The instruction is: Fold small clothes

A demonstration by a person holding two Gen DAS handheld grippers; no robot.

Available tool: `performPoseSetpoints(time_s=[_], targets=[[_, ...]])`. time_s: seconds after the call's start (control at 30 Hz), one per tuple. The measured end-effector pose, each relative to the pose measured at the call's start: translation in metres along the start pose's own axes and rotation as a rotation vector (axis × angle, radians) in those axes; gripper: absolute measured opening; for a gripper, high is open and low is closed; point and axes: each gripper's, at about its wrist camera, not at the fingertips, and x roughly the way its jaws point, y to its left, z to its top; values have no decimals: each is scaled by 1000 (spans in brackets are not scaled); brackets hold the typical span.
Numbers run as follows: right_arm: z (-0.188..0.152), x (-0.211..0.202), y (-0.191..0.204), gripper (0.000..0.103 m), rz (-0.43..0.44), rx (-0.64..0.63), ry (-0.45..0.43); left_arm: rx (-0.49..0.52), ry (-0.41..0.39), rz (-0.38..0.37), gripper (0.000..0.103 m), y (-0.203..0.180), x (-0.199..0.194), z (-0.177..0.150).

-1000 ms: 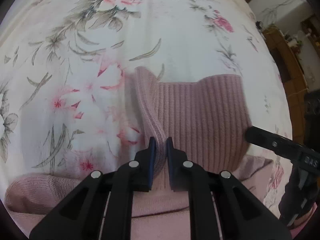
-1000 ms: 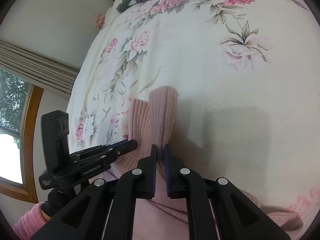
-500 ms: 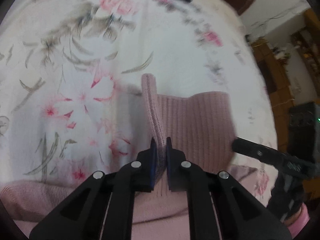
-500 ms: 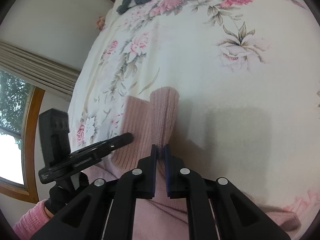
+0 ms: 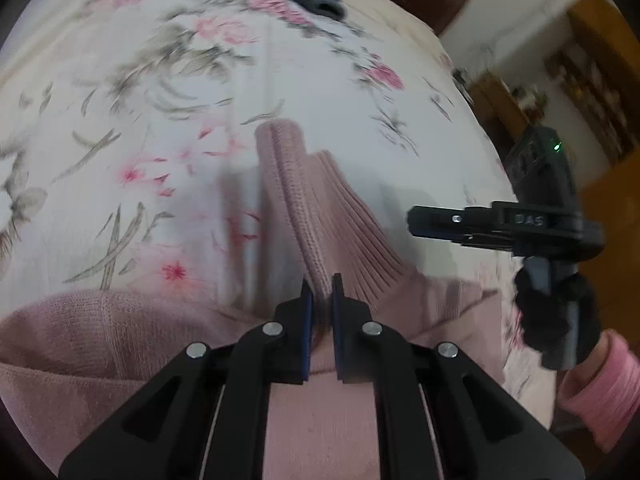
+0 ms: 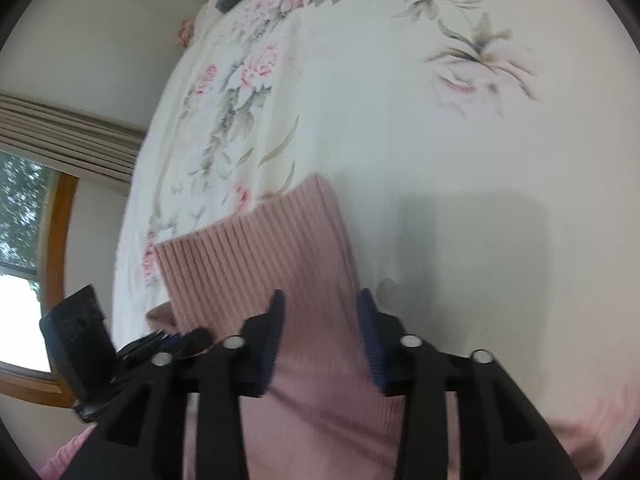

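Left gripper [image 5: 321,294] clamping pink collar [image 5: 316,216]; right gripper [image 6: 322,320] apparently wide, empty.

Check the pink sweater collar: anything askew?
Yes. The ribbed collar is lopsided: the left gripper pinches one edge up into a ridge, while the right gripper is open, so that side lies slack on the floral bedsheet.

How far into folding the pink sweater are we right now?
Early, by the look of it. Done: the pink sweater is spread on the floral bedsheet. In hand: the left gripper pinches the ribbed collar, while the right gripper is open over it. Left: no finished fold shows yet.
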Motion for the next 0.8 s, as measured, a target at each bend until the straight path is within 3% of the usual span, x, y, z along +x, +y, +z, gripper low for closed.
performPoseSetpoints(time_s=[0.17,0.23,0.3,0.33,0.4,0.43,0.53,0.63,0.8], targets=[[23,43,4,47,-35,-10,75,-139,43,-67,10,28,18,16],[26,54,5,45,-34,-12,87,-167,67,-73,20,34,27,24],[27,59,7,27,-27,-9,80,-186,83,-65,23,37,36,30],[26,60,8,11,-27,-15,80,-197,96,-57,23,39,42,33],[21,52,13,11,-17,-44,53,-209,97,-54,18,39,47,37],[19,46,17,11,-2,-59,39,-209,82,-50,8,38,45,38],[1,16,29,10,57,-126,-5,-164,21,-83,8,26,28,37],[-25,-15,35,10,94,-179,-28,-48,-13,-96,8,5,4,23],[-79,-49,34,10,83,-251,-18,103,1,-118,11,-18,-26,-20]])
